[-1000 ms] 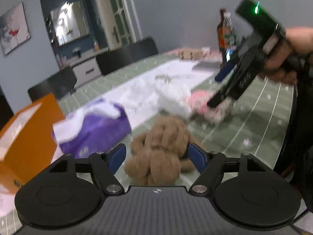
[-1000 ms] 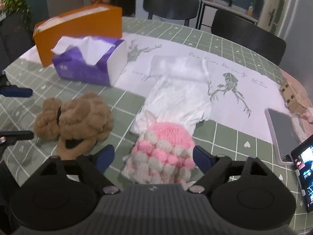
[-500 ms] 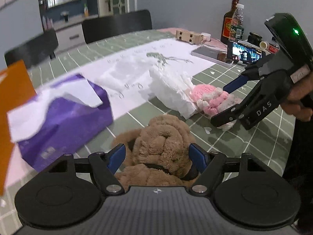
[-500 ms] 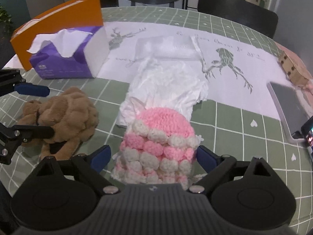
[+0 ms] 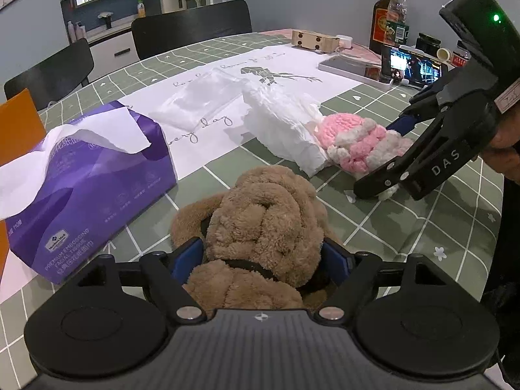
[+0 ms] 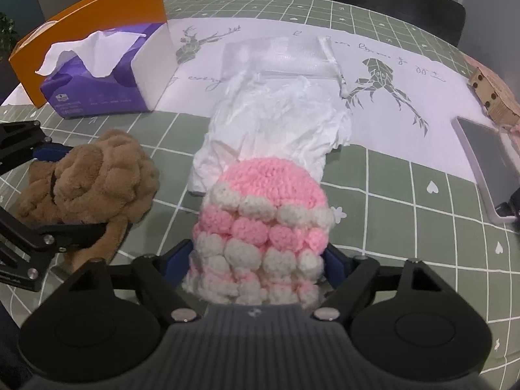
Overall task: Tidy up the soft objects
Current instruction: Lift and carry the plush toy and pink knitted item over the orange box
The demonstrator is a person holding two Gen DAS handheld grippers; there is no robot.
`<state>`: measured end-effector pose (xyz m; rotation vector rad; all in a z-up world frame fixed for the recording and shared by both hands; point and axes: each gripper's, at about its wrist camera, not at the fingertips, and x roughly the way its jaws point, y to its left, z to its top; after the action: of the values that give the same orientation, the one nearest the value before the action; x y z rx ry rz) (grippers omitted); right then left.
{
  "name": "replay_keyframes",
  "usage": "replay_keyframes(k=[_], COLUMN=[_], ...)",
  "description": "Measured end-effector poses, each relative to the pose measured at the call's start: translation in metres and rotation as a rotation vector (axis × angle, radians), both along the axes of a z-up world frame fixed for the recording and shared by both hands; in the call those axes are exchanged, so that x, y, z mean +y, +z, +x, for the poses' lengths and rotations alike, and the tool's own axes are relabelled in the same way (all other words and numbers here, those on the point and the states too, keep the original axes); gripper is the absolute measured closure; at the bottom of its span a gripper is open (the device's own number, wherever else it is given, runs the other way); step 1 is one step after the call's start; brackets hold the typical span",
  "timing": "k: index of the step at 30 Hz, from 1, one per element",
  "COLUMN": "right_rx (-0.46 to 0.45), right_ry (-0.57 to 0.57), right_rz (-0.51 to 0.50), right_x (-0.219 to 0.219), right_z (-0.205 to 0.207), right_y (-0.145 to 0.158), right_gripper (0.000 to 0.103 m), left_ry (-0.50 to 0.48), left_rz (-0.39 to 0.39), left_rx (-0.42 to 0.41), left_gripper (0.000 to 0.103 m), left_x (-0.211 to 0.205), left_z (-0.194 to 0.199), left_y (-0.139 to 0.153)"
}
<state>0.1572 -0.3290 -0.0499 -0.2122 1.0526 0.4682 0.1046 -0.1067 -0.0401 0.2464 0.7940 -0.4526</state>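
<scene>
Left tongs (image 5: 263,260) opening around plush (image 5: 263,214), right tongs (image 6: 256,260) closing around hat (image 6: 260,221)

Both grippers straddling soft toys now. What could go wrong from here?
1. The right gripper is closing around the pink hat, whose top overlaps the white crumpled paper; lifting may drag it.
2. The left gripper, jaws opening, straddles the brown plush; its loose limbs could slip out of a shallow grip.

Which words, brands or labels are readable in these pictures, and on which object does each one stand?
"DAS": on the right gripper, seen from the left wrist.
"Member's Mark" and "PREMIUM EMBOSSING FACIAL TISSUE": on the purple tissue box.
"day": cursive print on the white table runner; its other script is unreadable.
Bottle labels: too blurred to read.
</scene>
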Motion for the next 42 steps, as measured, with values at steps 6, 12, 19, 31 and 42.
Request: replay_keyframes(k=[6,12,19,31,42], right_rx=[0.000,-0.010,-0.041,-0.050,-0.016], right_ry=[0.000,0.014,0.017,0.163,0.296], right_rz=[0.001,0.002,0.040,0.082,0.012], right_x=[-0.001,-0.003,-0.011,0.004,0.074], right_z=[0.000,-0.003,-0.007,-0.029,-0.031], right_y=[0.002,0.007,0.023,0.040,0.031], right_gripper=[0.032,0.039,0.047,0.053,0.053], left_ry=[0.009,0.024,0.037,0.105,0.209], left_rz=[-0.018,-0.055,-0.082,-0.069,-0.070], left_rx=[0.007,0.007,0.019,0.019,0.003], left_gripper=[0.016,0.029,0.031,0.031,0.032], left_x=[0.002,0.009,0.027,0.067,0.113], left_z=[-0.002,-0.010,-0.024,-0.040,-0.039], left_y=[0.001,0.006,0.010,0.013,0.019])
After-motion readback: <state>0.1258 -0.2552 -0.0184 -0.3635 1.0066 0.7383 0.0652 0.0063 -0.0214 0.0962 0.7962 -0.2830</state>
